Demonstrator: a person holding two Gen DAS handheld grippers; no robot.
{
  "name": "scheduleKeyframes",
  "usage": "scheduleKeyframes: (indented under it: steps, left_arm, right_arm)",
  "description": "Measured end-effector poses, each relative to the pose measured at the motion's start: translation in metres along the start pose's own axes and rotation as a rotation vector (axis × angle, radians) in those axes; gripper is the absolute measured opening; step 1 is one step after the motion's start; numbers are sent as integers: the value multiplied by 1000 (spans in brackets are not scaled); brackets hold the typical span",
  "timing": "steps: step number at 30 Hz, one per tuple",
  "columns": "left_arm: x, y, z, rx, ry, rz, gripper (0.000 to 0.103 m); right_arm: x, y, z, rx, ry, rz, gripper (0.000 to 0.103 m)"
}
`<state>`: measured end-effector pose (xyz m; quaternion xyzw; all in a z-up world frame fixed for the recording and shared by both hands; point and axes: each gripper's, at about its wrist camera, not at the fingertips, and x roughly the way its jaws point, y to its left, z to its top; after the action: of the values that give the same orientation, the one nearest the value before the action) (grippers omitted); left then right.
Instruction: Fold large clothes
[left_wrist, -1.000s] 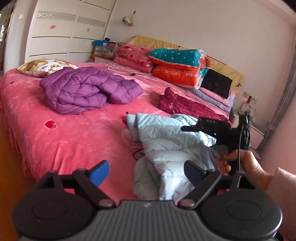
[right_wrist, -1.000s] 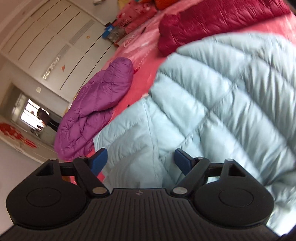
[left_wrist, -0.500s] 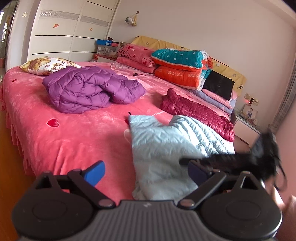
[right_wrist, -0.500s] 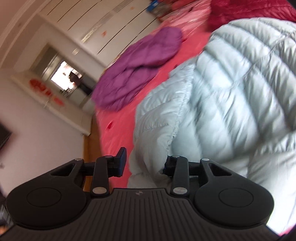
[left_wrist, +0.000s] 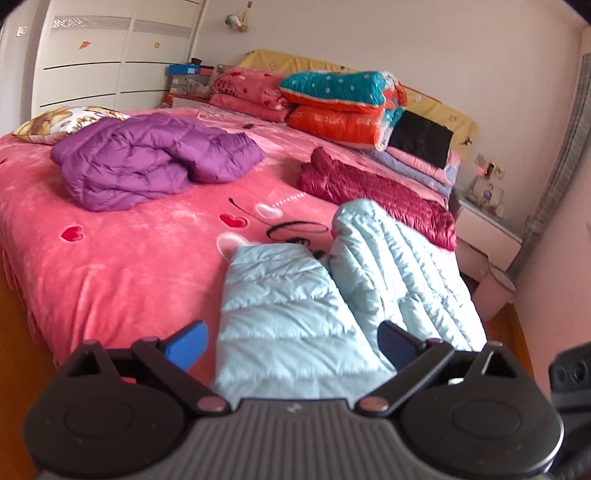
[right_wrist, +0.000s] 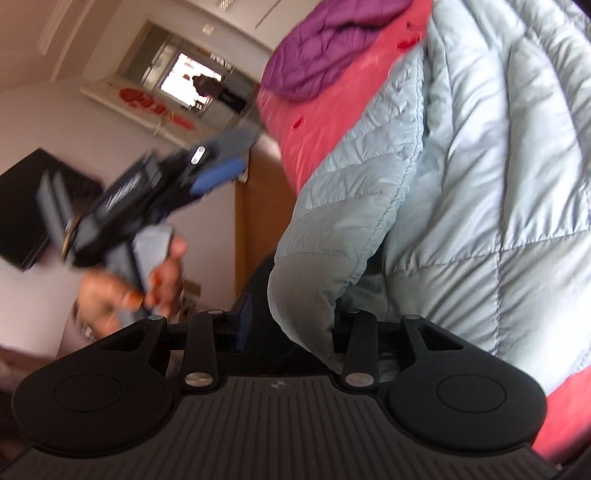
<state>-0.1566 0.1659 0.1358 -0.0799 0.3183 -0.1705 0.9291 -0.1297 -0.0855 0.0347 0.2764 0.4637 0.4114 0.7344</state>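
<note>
since before, our right gripper (right_wrist: 288, 328) has just closed onto the pale blue jacket (right_wrist: 461, 192) hem at the bed's (left_wrist: 110, 258) near edge; our left gripper (left_wrist: 291, 341) gapes, empty.

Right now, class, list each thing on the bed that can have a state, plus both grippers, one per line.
Pale blue quilted down jacket: partly folded, edge gripped.
Purple quilted jacket: bundled loosely.
Dark red quilted jacket: bundled loosely.
Left gripper: open, empty.
Right gripper: shut on jacket edge.
</note>
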Motion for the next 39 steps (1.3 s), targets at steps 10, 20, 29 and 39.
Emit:
scheduleKeyframes:
  steps: [10, 20, 29, 39]
  left_arm:
    - [39, 0, -19, 1, 121, 44, 98]
    - [70, 14, -32, -88, 215, 41, 98]
    - [87, 5, -40, -66, 270, 11, 98]
    - [96, 4, -40, -67, 300, -9, 81]
  right_arm:
    - [-41, 19, -6, -48, 16, -149, 102]
    - [-103, 66, 41, -188, -235, -429, 103]
    - [-53, 84, 186, -460, -321, -810, 103]
    - [15, 15, 302, -432, -131, -956, 103]
